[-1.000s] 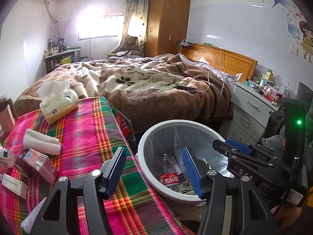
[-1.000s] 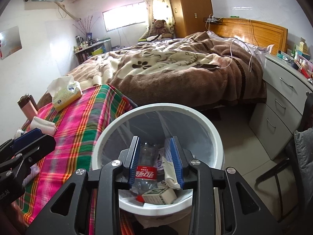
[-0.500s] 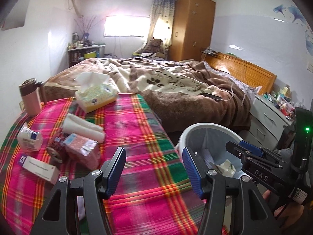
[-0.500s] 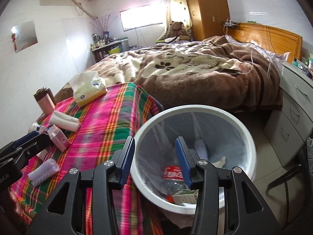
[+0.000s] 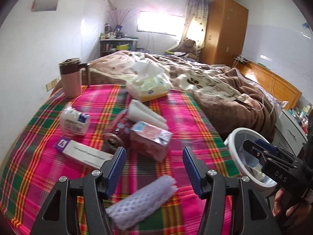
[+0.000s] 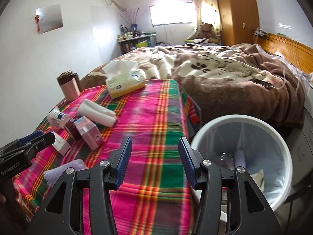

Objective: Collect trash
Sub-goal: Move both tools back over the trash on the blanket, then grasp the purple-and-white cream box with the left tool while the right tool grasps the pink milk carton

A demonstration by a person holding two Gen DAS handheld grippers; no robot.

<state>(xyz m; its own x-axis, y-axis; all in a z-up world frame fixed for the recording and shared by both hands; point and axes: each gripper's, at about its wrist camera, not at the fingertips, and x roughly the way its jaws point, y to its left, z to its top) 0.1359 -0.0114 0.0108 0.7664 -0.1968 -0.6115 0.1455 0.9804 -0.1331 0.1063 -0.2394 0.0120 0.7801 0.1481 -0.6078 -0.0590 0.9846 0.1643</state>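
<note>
My left gripper (image 5: 153, 169) is open and empty above the plaid table (image 5: 97, 105). A pale purple foam wrap (image 5: 142, 199) lies just below and between its fingers. Ahead lie a pink carton (image 5: 150, 140), a dark red can (image 5: 117, 131), a long white box (image 5: 82, 152), a crumpled white packet (image 5: 74, 120) and a folded white cloth (image 5: 144, 113). My right gripper (image 6: 154, 161) is open and empty over the table's right edge, left of the white trash bin (image 6: 244, 119), which holds trash. The bin (image 5: 234, 137) also shows in the left view.
A tissue box (image 5: 147, 87) and a pink mug (image 5: 71, 77) stand at the table's far end. A bed with a brown blanket (image 6: 225, 74) lies beyond. A grey drawer unit (image 5: 289, 125) stands right of the bin.
Both grippers swung left from the bin toward the table. My right gripper opened from nearly shut over the bin to wide open. The foam wrap came into view under my left gripper.
</note>
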